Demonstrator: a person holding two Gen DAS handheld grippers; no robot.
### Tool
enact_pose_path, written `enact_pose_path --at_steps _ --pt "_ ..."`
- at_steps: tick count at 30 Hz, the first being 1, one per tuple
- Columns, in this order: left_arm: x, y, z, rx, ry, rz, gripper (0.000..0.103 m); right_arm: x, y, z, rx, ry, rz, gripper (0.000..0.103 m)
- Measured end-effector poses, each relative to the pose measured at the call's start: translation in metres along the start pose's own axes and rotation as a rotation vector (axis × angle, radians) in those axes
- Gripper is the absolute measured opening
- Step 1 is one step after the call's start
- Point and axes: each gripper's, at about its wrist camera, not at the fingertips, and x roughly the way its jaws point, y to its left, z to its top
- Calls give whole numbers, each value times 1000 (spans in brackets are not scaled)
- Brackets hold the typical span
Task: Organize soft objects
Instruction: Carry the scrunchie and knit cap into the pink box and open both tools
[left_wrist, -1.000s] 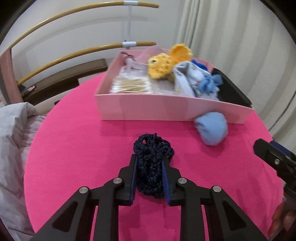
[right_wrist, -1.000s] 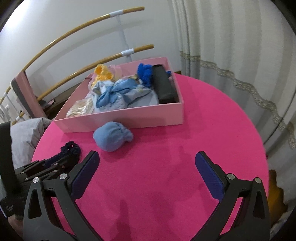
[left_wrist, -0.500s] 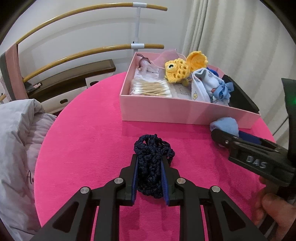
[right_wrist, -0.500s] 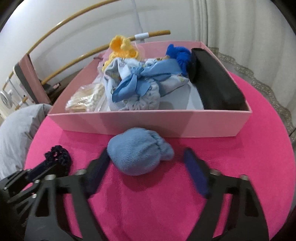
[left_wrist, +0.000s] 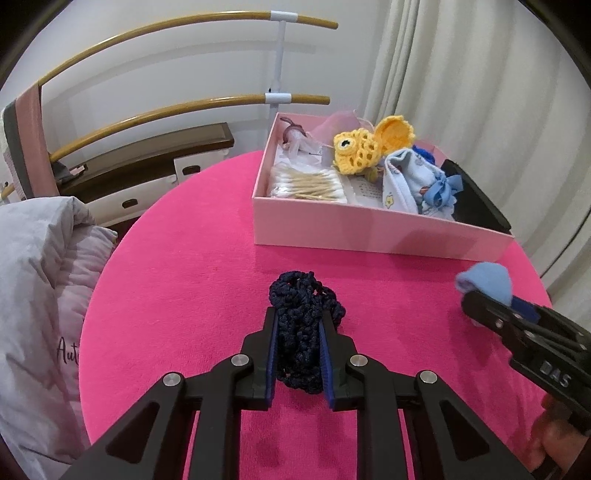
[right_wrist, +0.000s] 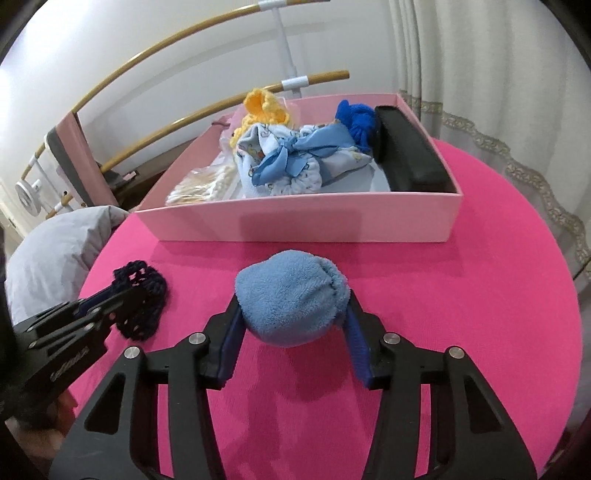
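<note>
Our left gripper (left_wrist: 298, 354) points steeply down at the worktop (left_wrist: 192, 266), its jaws drawn narrow and clamped on a navy crocheted scrunchie (left_wrist: 301, 332), whose far loops spill out past the fingertips onto the pink cloth. Our right gripper (right_wrist: 293, 325) tilts down at much the same slant; its jaws have just been closing, and the blue pads now press both sides of a light blue fleece ball (right_wrist: 291, 295) that sits on the worktop just in front of the box. In the left view that gripper shows at the right edge, with part of a hand below it.

Beyond both lies a shallow pink cardboard box (right_wrist: 303, 227). We see in it, from the left, a clear pack of cotton swabs (left_wrist: 306, 182), a yellow crocheted toy (left_wrist: 360, 151) toward the back, a pale blue printed fabric bundle tied with a blue ribbon (right_wrist: 291, 162) in the middle, a royal blue yarn item (right_wrist: 354, 116) behind it, and a black case (right_wrist: 410, 155) along the right wall. A grey pillow (left_wrist: 33, 277) lies off the worktop's left edge, and a curtain (right_wrist: 498, 74) hangs on the right.

Against a second ago, our right gripper, then wide open and well back from the ball, has come forward around it. Our left gripper keeps the same grip on the scrunchie, and the box now sits further right in its view.
</note>
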Motion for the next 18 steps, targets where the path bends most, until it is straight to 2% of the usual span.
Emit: enact_pose_path --at_steps 8,18 --pt "-23 -5 -5 13 -28 -14 15 -32 -3 -5 10 -34 15 47" --pt "-66 -11 0 27 -94 -16 15 -65 8 5 -11 -101 31 47"
